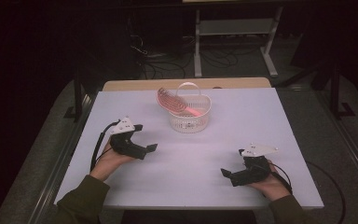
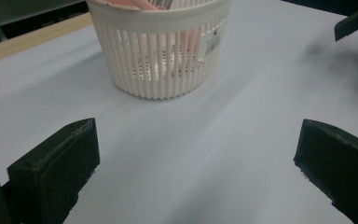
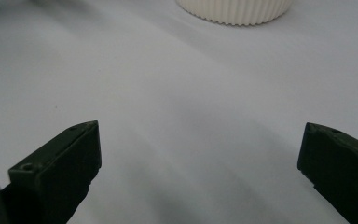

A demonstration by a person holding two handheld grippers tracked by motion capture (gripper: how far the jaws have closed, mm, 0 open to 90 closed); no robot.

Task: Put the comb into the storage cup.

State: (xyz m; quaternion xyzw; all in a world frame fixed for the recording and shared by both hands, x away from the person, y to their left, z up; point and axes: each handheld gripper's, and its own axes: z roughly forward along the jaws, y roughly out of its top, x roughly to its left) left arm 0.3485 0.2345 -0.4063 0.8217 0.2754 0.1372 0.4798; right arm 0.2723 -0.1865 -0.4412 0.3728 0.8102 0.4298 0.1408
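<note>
The pink hairbrush [image 1: 175, 103] lies tilted in the white slatted basket [image 1: 190, 122], its bristle head propped on the basket's rim at the left and its handle across the inside. The basket stands on the white worktop [image 1: 261, 121], toward its far middle. The placing step looks finished. The left hand-held gripper [image 1: 144, 140] hangs near the basket, on the person's side and to its left, jaws spread wide and empty. The right hand-held gripper [image 1: 232, 177] rests farther from the basket, also wide open and empty. Next likely calls for drawing both clear of the basket.
</note>
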